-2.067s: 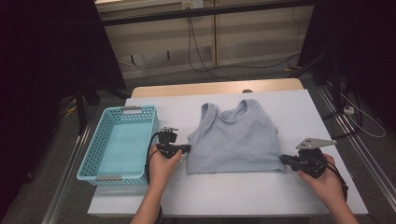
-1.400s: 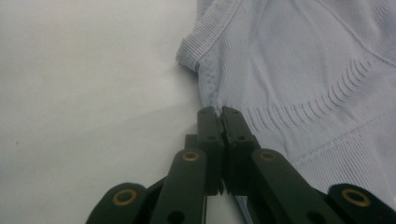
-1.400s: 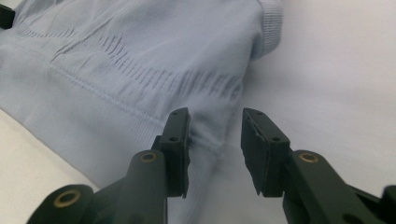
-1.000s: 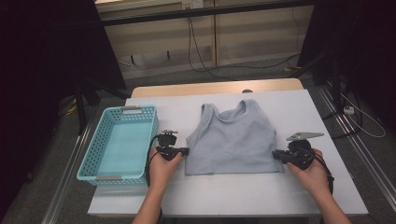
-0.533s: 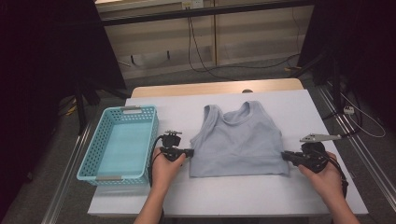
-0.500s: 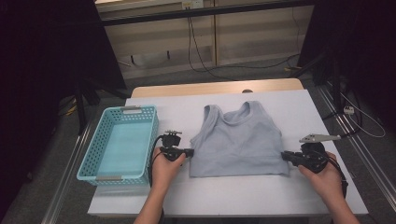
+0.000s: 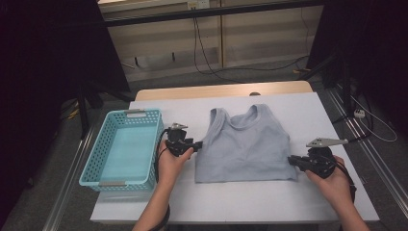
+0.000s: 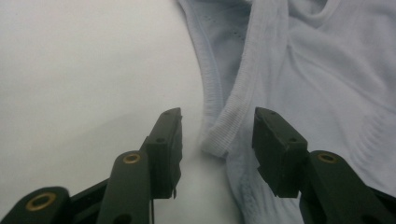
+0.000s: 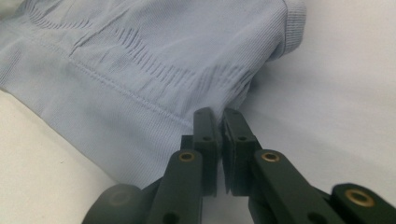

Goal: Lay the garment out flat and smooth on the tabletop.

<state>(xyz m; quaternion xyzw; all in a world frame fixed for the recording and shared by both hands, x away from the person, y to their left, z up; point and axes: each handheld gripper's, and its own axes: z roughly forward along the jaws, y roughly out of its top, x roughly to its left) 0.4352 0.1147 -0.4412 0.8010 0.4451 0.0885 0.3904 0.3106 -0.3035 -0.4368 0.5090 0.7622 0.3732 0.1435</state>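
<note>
Nearest the person, two forearms are seen entering from the bottom edge of the high view, each hand w/ a gripper. The right gripper [image 7: 294,162] is held at the right-hand lower corner of the top [image 7: 245,144]; in the right gripper view its jaws are seen pressed together w/ a pinch of the ribbed hem fabric [image 9: 140,88] caught between the pads, cloth puckered up toward the tips. A grey three-cornered plate [image 7: 326,142] is carried above that gripper.

The left gripper [image 7: 196,144] is held at the left edge of the top, approx. level w/ the armhole. Its jaws have just been opening: in the left gripper view [image 8: 217,135] they are seen standing apart, w/ the folded armhole edge of the top [image 8: 224,126] lying between them, no pad pressed on it.

The top, pale blue-grey & sleeveless, is spread flat on the white table cover [image 7: 240,197], approx. centre, neck away from the person, hem toward the person.

To the left, just beside the left hand, a turquoise mesh basket [image 7: 94,166] is set on the table's left part, apart from the top.

Farther off, a bare wood strip of tabletop [image 7: 192,91] is seen past the white cover, then floor w/ cables [image 7: 207,57] & a pale wall panel.
</note>
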